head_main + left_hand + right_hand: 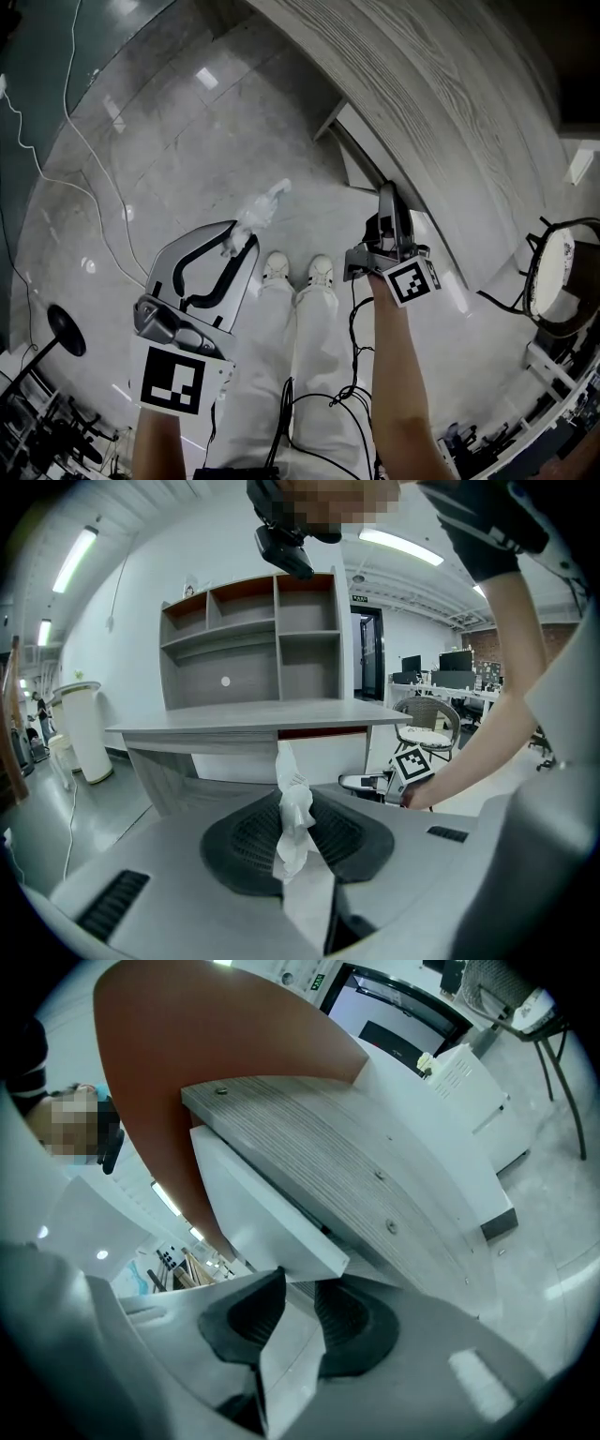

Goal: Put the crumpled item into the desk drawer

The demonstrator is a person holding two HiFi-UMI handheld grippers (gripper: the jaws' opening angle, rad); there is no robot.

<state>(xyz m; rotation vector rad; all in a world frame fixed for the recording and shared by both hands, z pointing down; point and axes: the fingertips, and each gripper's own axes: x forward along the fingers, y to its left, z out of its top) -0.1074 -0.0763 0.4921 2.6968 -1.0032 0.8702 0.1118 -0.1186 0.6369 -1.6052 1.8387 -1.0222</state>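
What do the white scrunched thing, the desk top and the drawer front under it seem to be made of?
The crumpled item: thin white paper or tissue, maybe plastic film; it looks matt and creased, with twisted folds. The desk top: likely wood-grain laminate, going by its grey streaked grain and smooth face. The drawer front: plain white board, probably laminated or painted.

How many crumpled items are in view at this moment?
1: the crumpled white item, pinched in the left tool and sticking out past its tips. No other shows, though one could lie outside these views.
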